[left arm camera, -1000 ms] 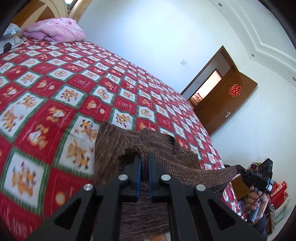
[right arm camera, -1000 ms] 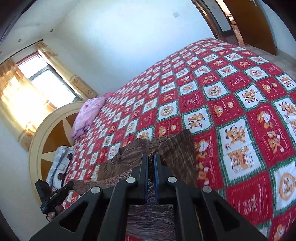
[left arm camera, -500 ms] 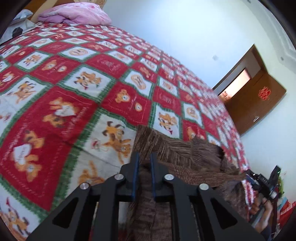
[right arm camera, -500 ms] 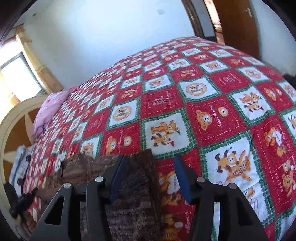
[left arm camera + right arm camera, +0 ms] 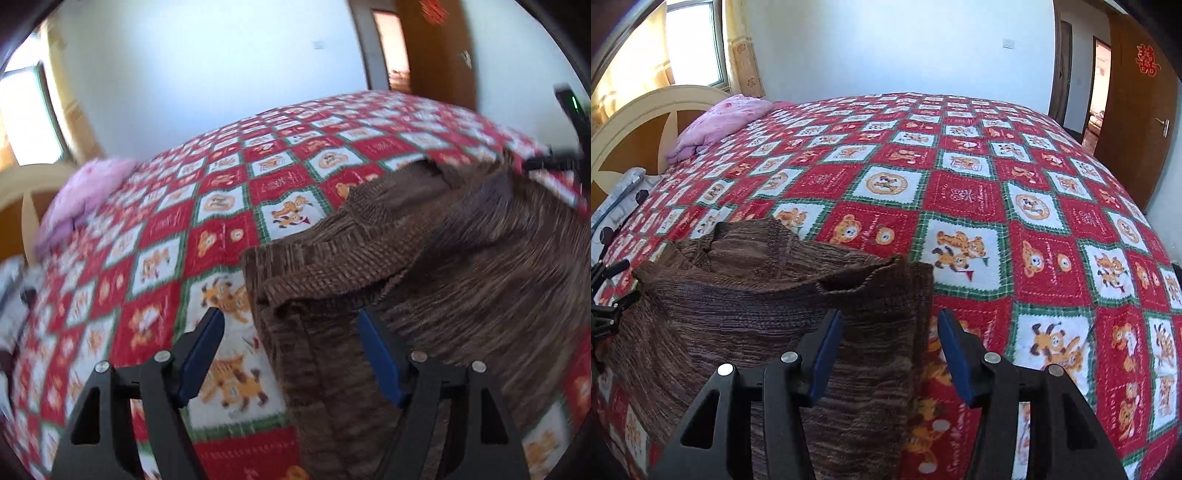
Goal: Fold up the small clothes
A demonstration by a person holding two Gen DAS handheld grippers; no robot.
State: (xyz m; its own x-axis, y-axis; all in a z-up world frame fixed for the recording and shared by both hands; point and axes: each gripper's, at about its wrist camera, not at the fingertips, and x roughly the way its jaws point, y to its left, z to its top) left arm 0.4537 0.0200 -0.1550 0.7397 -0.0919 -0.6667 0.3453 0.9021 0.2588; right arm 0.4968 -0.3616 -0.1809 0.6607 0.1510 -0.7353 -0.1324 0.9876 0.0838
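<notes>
Now | left gripper [image 5: 290, 330] just opening | right gripper [image 5: 890, 332] parted | sweater [image 5: 746, 295] released

Bedroom of a home; a large bed under a red, white and green cartoon-bear quilt [image 5: 967, 199]; pink bedding [image 5: 720, 122] beside a cream headboard [image 5: 639, 122]; curtained window [image 5: 690, 40]; brown wooden door [image 5: 1137, 122] bearing a red paper ornament [image 5: 1147, 60].

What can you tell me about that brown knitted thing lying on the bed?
The brown ribbed knitted sweater looks soft, streaked in darker and lighter brown. It lies rumpled, partly doubled over, on the red, white and green bear-patterned bedspread, one cuff-like opening gaping. The left hand-held gripper and right hand-held gripper straddle its edges with jaws open, having just released it; no pads press the knit.
</notes>
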